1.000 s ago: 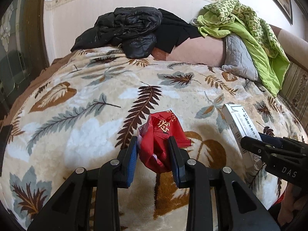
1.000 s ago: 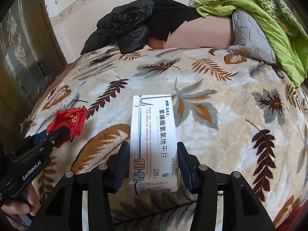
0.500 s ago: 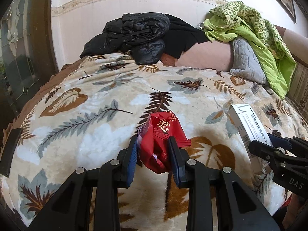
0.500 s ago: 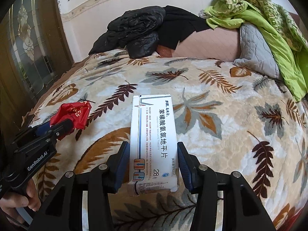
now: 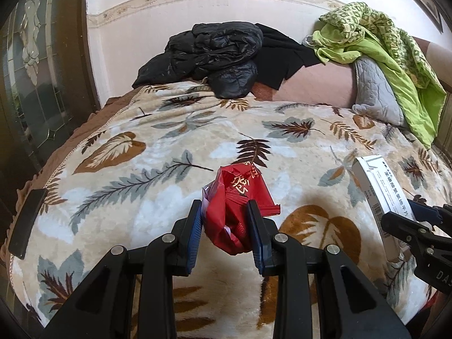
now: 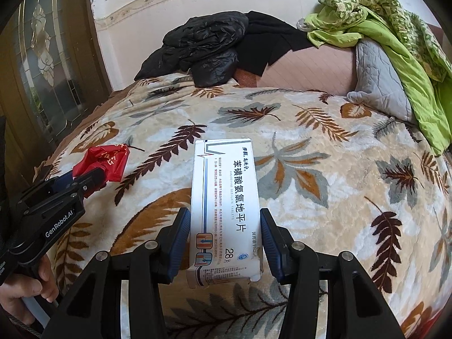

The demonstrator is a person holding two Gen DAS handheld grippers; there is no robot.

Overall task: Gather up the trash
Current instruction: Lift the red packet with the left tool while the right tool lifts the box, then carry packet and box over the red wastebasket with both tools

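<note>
L gripper (image 5: 225, 227) fingers are clamped on a crumpled red foil wrapper w/ gold lettering (image 5: 238, 206), and R gripper (image 6: 223, 240) fingers pinch a white cardboard medicine box w/ blue print (image 6: 226, 206) by its long sides; both pieces look lifted just above the leaf-patterned plush blanket (image 6: 325, 197) on the bed. Vs a sec ago, grips unchanged and hands barely shifted, only tilted up a bit, so more of the wall behind the blanket shows. Both items look secured; next likely carrying them off to a bin, none in view.

Wrist views, shared bed (image 5: 158, 175), apparently close.
</note>
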